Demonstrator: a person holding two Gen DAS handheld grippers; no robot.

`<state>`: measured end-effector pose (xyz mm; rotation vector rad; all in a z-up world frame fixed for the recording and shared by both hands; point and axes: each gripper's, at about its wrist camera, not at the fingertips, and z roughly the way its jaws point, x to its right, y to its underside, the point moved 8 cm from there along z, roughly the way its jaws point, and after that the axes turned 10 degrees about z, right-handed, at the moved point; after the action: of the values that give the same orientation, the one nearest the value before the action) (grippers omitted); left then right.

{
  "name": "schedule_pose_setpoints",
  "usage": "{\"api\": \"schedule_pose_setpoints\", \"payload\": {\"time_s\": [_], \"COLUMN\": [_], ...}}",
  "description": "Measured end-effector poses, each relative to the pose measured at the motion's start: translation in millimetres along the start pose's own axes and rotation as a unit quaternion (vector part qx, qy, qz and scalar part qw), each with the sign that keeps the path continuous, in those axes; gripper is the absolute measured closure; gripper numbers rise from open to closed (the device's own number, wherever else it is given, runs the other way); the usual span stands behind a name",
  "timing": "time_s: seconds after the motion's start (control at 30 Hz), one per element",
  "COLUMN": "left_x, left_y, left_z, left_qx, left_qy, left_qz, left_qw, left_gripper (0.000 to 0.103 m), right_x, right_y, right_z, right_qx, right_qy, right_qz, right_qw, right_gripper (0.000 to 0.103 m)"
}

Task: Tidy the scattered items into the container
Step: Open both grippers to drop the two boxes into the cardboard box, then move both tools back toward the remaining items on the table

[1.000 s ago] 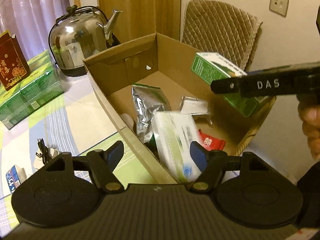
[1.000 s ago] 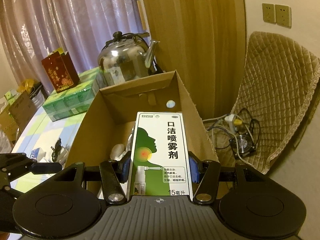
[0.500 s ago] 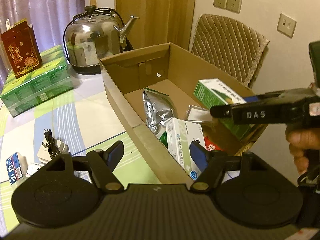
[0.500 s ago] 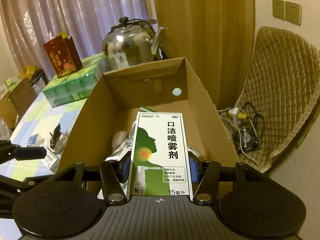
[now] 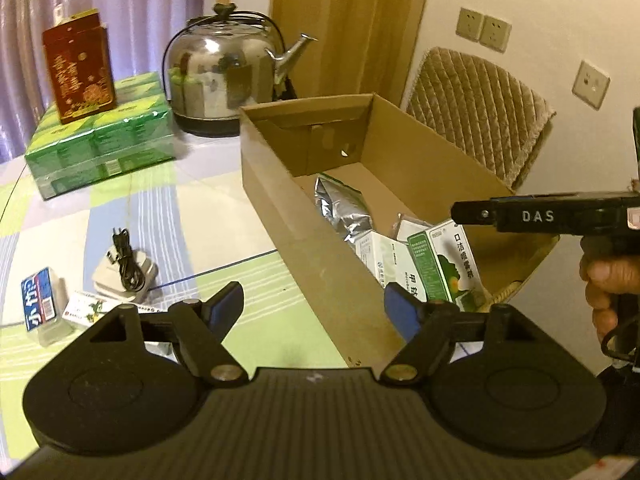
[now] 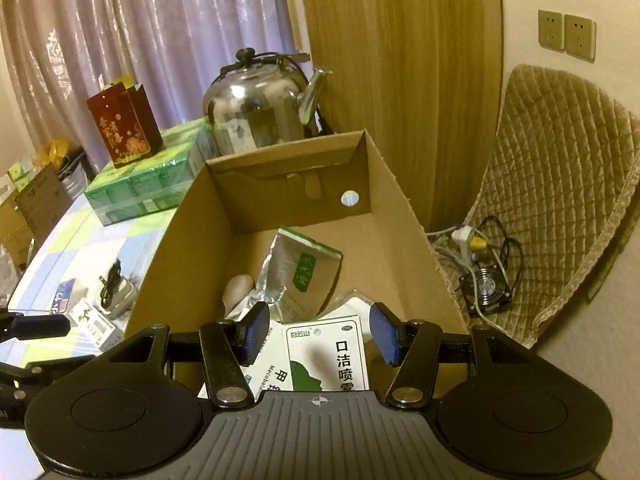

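Blue pads of the right claw (image 6: 318, 334) are spread, nothing between them. The green spray box (image 6: 326, 358) lies just below, inside the cardboard box (image 6: 404, 216), leaning on a white medicine box (image 6: 266, 376). Release looks done.

Left claw (image 5: 316, 308) is also spread and empty, hanging over the near wall of the cardboard box.

Already in the box, near to far: spray box, white medicine box, silver foil pouch (image 6: 308, 276), and a pale rounded item I can't identify.

Left on the table (image 5: 224, 216), to the left of the box: a small green-and-white carton (image 5: 86, 306), a blue-labelled pack (image 5: 40, 300), and a white charger with black cable (image 5: 124, 268). All three sit close together, well apart from the box.

Further back: a green shrink-wrapped pack (image 5: 100, 152) with a red box (image 5: 80, 72) on top, and a steel kettle (image 5: 228, 80). Probably not part of the scatter, can't be sure.

Estimate: over half done, three small items to go. Left claw is nearer to them.
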<state>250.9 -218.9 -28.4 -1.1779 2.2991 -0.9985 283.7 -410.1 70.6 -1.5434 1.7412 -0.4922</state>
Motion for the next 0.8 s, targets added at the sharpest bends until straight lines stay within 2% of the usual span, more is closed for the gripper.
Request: {"api": "schedule_pose_setpoints", "payload": {"time_s": [0.07,0.13,0.37,0.53,0.8], "left_x": [-4.5,-8.5,-26.1,-46.8,-94.0], "left_y": [1.8,4.2,20.4,44.9,87.5], "left_z": [-5.9,-12.6,-41.1,-66.2,-106.5], "left_qx": [0.003,0.006,0.013,0.012,0.001], "left_qy": [-0.004,-0.008,-0.025,-0.048,-0.102], "left_qz": [-0.004,-0.006,-0.024,-0.041,-0.078], "left_qw": [1.0,0.9999,0.9993,0.9979,0.9917], "left_gripper": [0.029,0.029,0.029,0.02,0.011], "right_x": [-3.6,-8.9,-40.3,-74.3,-137.2], "right_y": [0.6,2.0,16.0,31.0,54.0], "right_z": [-4.9,-9.7,-31.2,-49.4,-60.5], "right_qx": [0.002,0.003,0.006,0.009,0.001], "right_qy": [-0.001,-0.003,-0.025,-0.057,-0.108], "right_qz": [-0.001,-0.003,-0.014,-0.024,-0.063], "right_qw": [1.0,1.0,1.0,0.998,0.992], "right_gripper": [0.048,0.042,0.029,0.017,0.01]}}
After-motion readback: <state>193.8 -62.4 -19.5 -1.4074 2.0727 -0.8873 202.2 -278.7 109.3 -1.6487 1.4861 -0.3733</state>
